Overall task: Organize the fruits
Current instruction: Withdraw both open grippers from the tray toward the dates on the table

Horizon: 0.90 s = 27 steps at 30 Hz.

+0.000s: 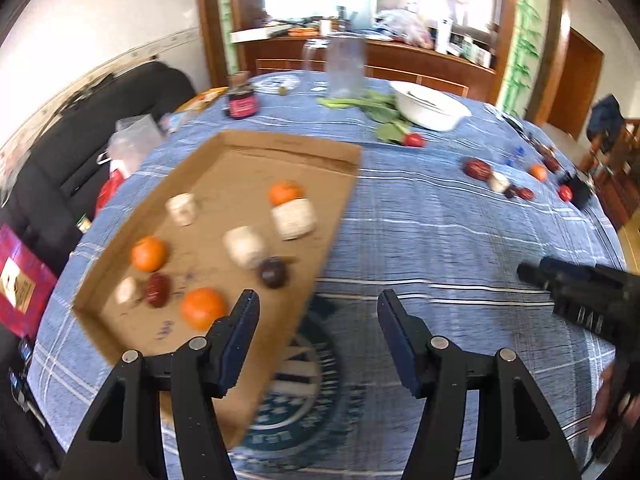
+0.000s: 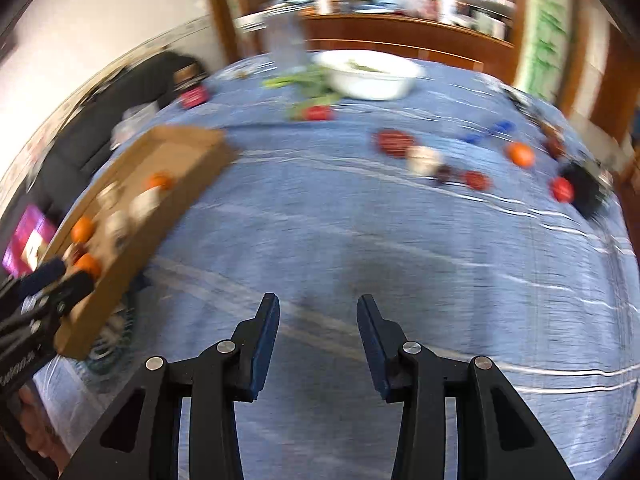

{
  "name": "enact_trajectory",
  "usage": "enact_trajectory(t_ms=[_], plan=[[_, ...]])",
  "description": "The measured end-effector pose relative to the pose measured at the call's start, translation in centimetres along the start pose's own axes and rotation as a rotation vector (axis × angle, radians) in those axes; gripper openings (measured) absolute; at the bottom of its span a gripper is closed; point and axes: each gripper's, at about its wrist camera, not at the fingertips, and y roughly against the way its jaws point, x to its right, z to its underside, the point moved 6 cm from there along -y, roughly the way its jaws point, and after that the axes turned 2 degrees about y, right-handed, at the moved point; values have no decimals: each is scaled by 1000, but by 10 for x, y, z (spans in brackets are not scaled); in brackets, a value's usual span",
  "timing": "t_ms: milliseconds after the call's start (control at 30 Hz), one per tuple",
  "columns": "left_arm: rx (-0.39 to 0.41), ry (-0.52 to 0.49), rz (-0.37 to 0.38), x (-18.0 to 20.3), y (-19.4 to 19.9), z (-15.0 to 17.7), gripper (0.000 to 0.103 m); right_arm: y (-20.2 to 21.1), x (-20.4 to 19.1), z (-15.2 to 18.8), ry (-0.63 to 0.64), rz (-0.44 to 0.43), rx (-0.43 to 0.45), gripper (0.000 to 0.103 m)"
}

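A shallow cardboard tray [image 1: 280, 144] lies on the blue cloth at the left and holds oranges [image 1: 202, 307], dark red fruits [image 1: 158, 289] and pale foam-wrapped fruits [image 1: 245, 246]. My left gripper [image 1: 318, 308] is open and empty over the tray's near right edge. More fruit lies loose at the far right: a dark red one [image 2: 394, 142], an orange [image 2: 521, 154], a red one [image 2: 562, 189]. My right gripper [image 2: 318, 314] is open and empty above bare cloth. The tray also shows in the right wrist view [image 2: 188, 140], which is blurred.
A white bowl [image 1: 430, 108] with leafy greens [image 1: 376, 104] beside it, a clear jar [image 1: 345, 66] and a dark jar [image 1: 241, 102] stand at the table's far side. A black sofa [image 1: 80, 128] lies left. A black object [image 2: 586, 190] sits near the right edge.
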Motion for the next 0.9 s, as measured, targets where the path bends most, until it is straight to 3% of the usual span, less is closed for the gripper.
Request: enact_trajectory(t_ms=[200, 333, 633, 733, 900], plan=[[-16, -79, 20, 42, -15, -17, 61, -5, 87, -33, -72, 81, 31, 43], [-32, -136, 34, 65, -34, -37, 61, -23, 123, -57, -83, 71, 36, 43], [-49, -304, 69, 119, -81, -81, 61, -71, 132, -81, 24, -2, 4, 43], [-63, -338, 104, 139, -97, -93, 62, -78, 130, -86, 63, -27, 3, 30], [-78, -365, 175, 166, -123, -112, 62, -74, 127, -84, 91, -40, 17, 29]])
